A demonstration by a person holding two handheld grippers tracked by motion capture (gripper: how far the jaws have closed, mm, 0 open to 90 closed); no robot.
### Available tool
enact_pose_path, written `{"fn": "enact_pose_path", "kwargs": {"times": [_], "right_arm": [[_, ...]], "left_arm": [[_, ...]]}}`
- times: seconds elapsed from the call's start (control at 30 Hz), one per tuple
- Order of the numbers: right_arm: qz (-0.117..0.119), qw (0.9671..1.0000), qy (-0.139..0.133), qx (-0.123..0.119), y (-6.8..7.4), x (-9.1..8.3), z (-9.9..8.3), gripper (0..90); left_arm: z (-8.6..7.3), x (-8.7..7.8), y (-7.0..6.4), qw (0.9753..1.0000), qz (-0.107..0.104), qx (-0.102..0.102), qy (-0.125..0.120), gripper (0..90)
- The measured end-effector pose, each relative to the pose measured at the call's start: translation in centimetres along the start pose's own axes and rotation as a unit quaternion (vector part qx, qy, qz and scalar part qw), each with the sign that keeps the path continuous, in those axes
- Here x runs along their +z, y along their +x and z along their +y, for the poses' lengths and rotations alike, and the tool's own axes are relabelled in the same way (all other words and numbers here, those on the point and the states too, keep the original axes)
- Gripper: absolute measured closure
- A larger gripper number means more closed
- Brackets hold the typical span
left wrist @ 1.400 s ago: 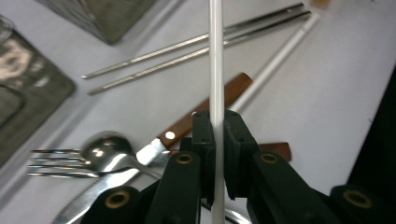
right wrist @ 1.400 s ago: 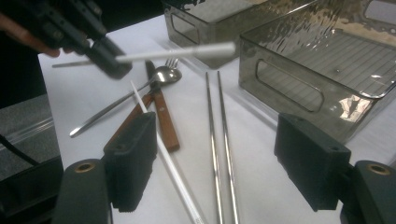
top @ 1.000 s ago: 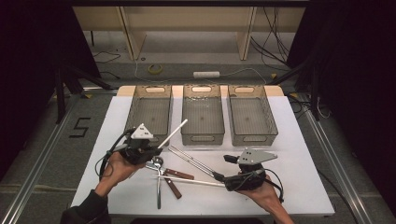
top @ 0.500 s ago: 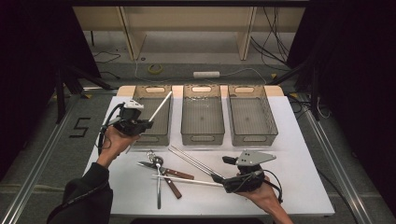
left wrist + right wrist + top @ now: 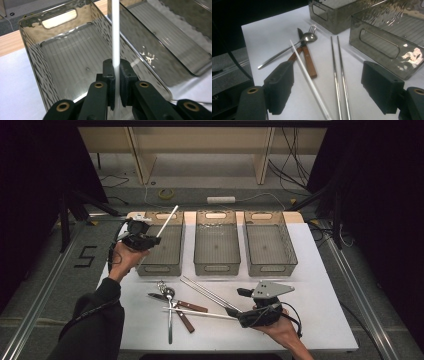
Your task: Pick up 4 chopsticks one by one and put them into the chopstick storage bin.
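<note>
Left gripper (image 5: pixel 115 75) clamped low on white chopstick (image 5: pixel 115 32), centre frame: light, stiff, slick; right gripper (image 5: pixel 332 92) jaws apart

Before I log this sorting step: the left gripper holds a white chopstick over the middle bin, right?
Not quite. The left gripper holds the white chopstick over the leftmost bin, not the middle one; the high view shows it.
</note>
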State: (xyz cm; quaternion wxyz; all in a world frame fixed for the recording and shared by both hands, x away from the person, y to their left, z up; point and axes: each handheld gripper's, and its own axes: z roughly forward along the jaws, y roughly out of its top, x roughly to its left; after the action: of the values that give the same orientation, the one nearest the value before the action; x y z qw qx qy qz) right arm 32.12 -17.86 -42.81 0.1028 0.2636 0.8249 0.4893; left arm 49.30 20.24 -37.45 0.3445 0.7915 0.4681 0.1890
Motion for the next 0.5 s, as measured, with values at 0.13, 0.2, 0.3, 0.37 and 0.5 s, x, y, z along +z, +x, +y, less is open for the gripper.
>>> {"fn": "enact_pose_path", "kwargs": {"times": [0.13,0.2,0.3,0.37,0.5], "right_arm": [[0.000,1.0000,0.002,-0.001,0.0,0.1,-0.1,27.2],[0.001,1.0000,0.005,0.001,-0.1,0.1,-0.1,27.3],[0.002,1.0000,0.005,-0.002,-0.1,0.2,-0.1,27.2],[0.003,1.0000,0.005,-0.001,-0.1,0.2,-0.1,27.3],[0.005,1.0000,0.008,-0.003,0.0,0.3,-0.2,27.3]], "left_arm": [[0.6,0.6,0.4,1.0000,0.007,-0.004,-0.002,84.3],[1.0,0.9,0.7,0.9999,0.010,-0.007,-0.005,84.2],[1.4,1.3,1.1,0.9998,0.016,-0.011,-0.005,84.2],[1.5,1.7,1.4,0.9997,0.019,-0.013,-0.006,84.2],[1.5,2.4,2.1,0.9993,0.025,-0.026,-0.011,84.2]]}}
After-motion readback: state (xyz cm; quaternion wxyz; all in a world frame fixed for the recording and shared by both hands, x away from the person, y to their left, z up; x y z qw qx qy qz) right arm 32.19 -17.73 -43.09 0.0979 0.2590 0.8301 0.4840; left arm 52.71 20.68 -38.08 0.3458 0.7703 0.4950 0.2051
